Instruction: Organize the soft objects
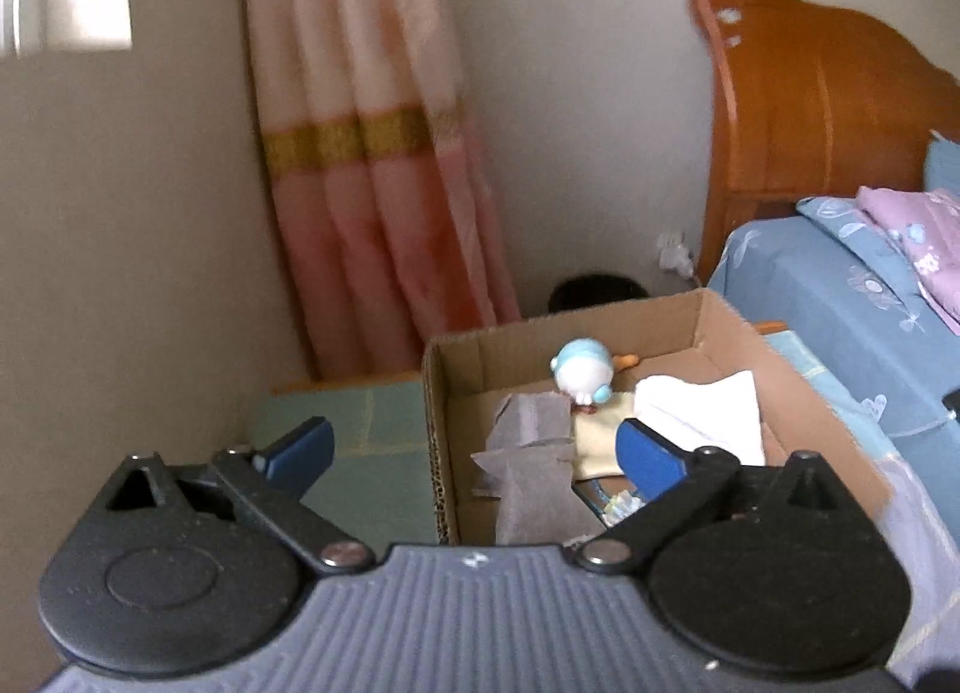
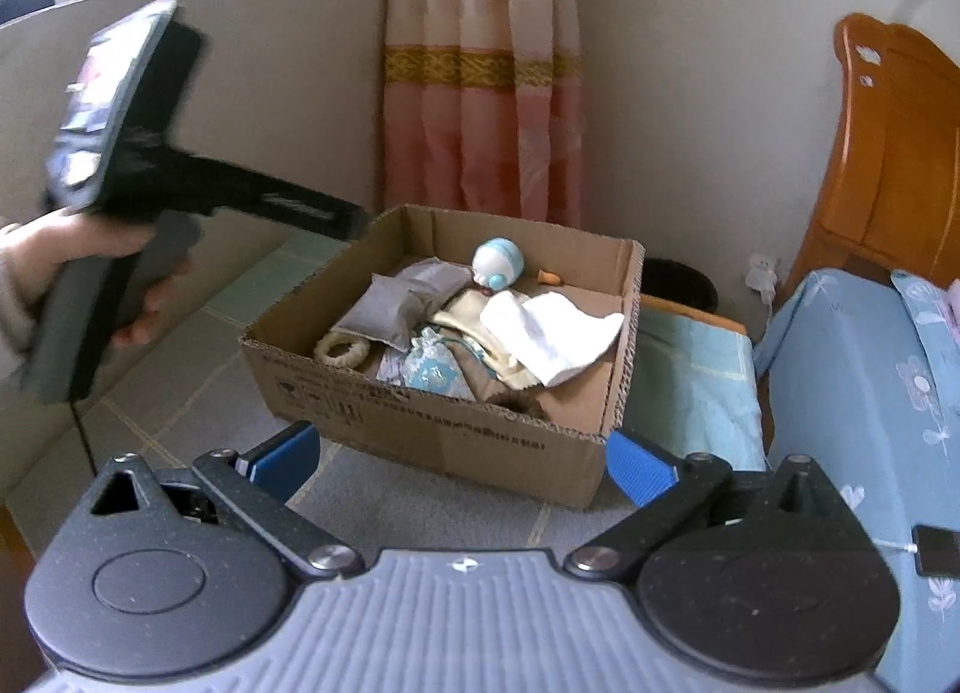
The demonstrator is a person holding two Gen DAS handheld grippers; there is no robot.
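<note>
Both tools, left tool point(image 1: 474, 456) and right tool point(image 2: 462, 462), are wide apart and empty. The white cloth point(image 2: 552, 333) in the cardboard box point(image 2: 432, 429) looks light and floppy (pinch a loose corner).

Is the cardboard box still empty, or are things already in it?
Not empty. The cardboard box is open-topped and holds a grey pouch, a white cloth, a blue-and-white plush toy and other soft items.

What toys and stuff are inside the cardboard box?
In the cardboard box lie a blue and white plush toy, a grey pouch, a white cloth, a cream cloth, a fuzzy ring and a lacy blue bag. Whatever is underneath them stays hidden.
</note>
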